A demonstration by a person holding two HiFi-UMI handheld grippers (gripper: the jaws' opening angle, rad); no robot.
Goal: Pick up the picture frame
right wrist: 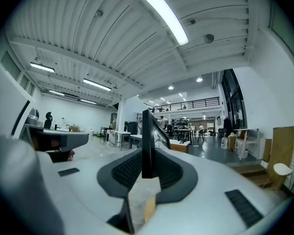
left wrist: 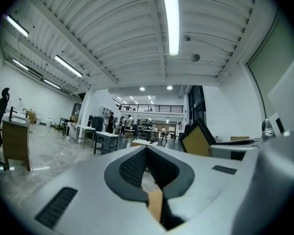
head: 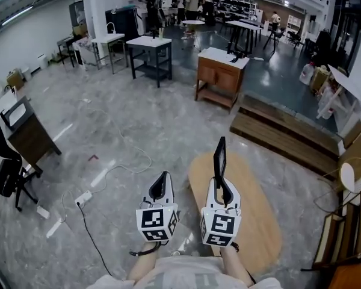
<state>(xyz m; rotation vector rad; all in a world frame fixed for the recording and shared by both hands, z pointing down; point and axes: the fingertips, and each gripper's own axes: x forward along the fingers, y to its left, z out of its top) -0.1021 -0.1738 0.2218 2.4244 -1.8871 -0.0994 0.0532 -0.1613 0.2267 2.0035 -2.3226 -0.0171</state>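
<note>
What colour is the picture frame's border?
Black. The right gripper view shows it best: the picture frame stands edge-on, clamped in the right gripper.

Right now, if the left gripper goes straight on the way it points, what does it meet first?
Nothing near. The left gripper, shut and empty, points level over open floor; the first thing in line seems the far wooden cabinet, but depth is unclear.

Bright ceiling strip light (left wrist: 170, 21); fisheye warp, dark corners, floor glare.
</note>
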